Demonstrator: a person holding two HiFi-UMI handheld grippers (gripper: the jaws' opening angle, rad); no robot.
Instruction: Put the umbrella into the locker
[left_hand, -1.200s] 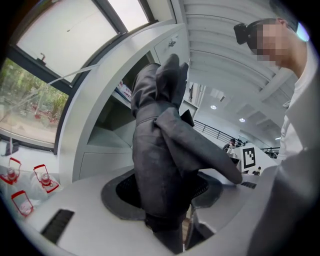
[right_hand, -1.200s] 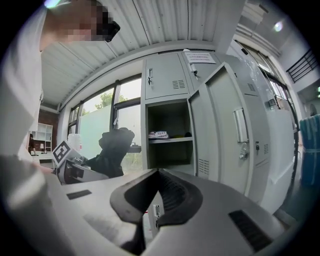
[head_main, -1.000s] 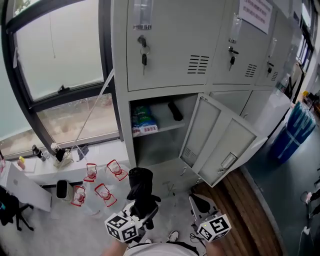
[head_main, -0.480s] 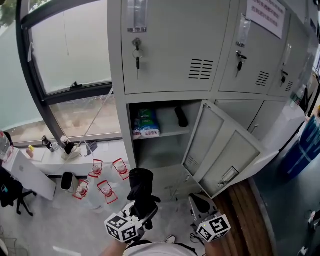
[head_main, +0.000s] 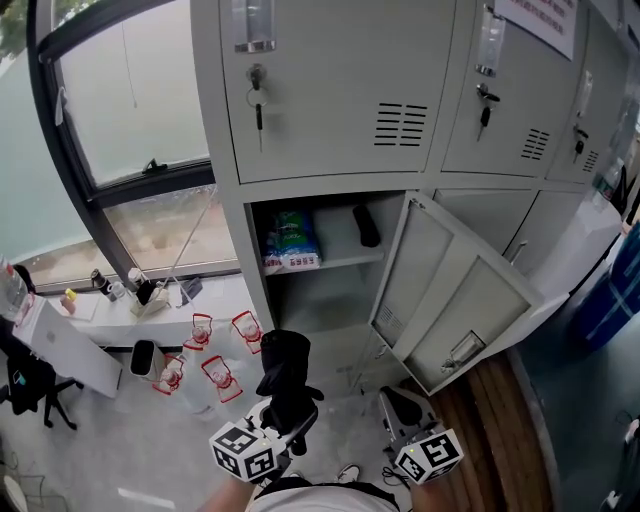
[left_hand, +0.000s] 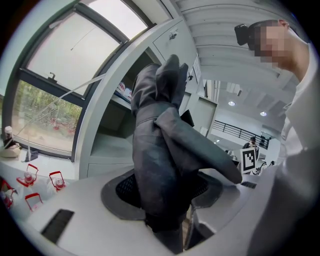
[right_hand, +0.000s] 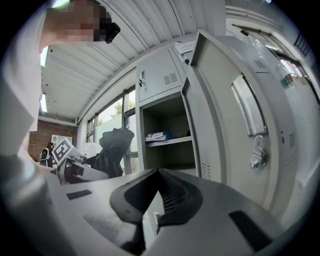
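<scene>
Locker (head_main: 330, 292) nearer; only left gripper view shows umbrella (left_hand: 160, 165) clamped.

Bright daylight from window (head_main: 130, 100), sharp centres, fisheye-bent edges

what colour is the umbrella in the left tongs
Black folded umbrella, clearest in the left gripper view.

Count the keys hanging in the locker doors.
3. First key hangs above the open locker; second key one door to its right; third key one door further. More may hang out of frame at the right.
</scene>
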